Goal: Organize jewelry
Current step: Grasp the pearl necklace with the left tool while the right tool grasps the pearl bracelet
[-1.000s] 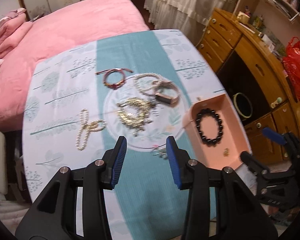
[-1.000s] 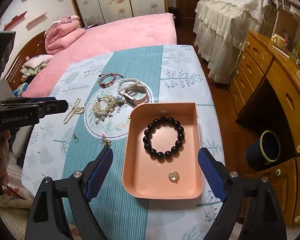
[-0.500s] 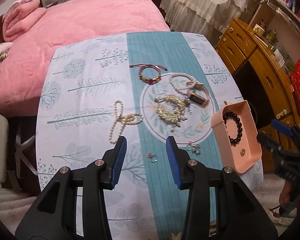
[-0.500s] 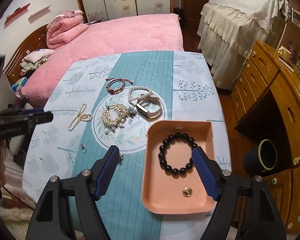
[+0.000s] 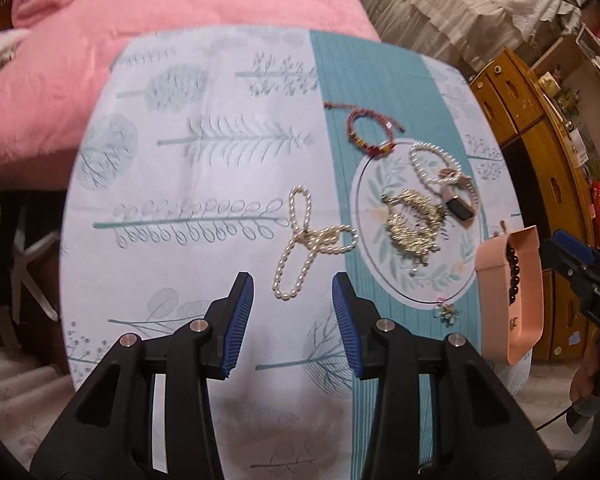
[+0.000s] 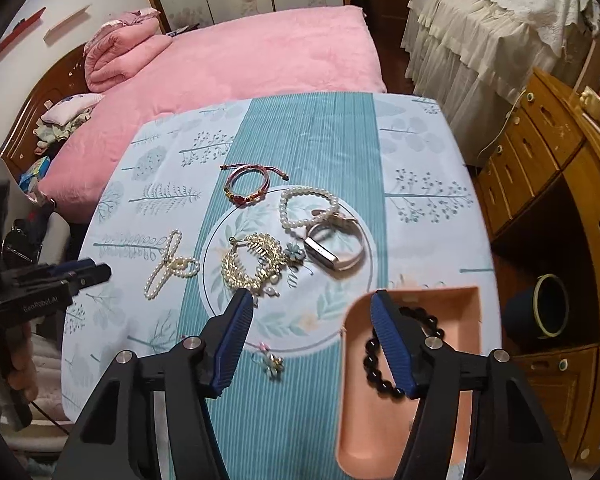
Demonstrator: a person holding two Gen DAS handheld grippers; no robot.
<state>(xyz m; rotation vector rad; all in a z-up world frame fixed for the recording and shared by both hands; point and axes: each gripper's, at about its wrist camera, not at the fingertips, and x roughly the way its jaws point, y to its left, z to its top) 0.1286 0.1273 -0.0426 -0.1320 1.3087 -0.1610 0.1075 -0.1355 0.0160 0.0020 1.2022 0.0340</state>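
The left gripper [image 5: 293,294] hovered above the tablecloth [image 5: 204,184] with its jaws spread and nothing between them. The pearl strand [image 5: 306,240] lay knotted just beyond the fingertips, at 12 o'clock from the gap. At 2 o'clock from that gripper lay the gold piece [image 5: 414,222], with the watch [image 5: 458,200] and pearl bracelet [image 5: 432,162] beyond it, the two touching. The red cord bracelet [image 5: 370,134] lay farthest out, at 1 o'clock. The tray [image 5: 520,300] sat at 3 o'clock, on the table's right edge.

The right gripper [image 6: 312,308] hung over the near part of the table, jaws spread wide and empty. Its right finger [image 6: 392,344] stood over the tray's [image 6: 440,300] left rim. The black bead bracelet [image 6: 428,320] lay inside the tray, partly hidden by that finger. A small flower charm [image 6: 272,364] lay on the teal stripe at 6 o'clock from the gap, beside the tray. The gold piece [image 6: 252,262] lay at 11 o'clock, close to the left fingertip; whether it touched could not be told. A small flower piece [image 6: 296,254] lay between the gold piece and the watch [image 6: 332,250].
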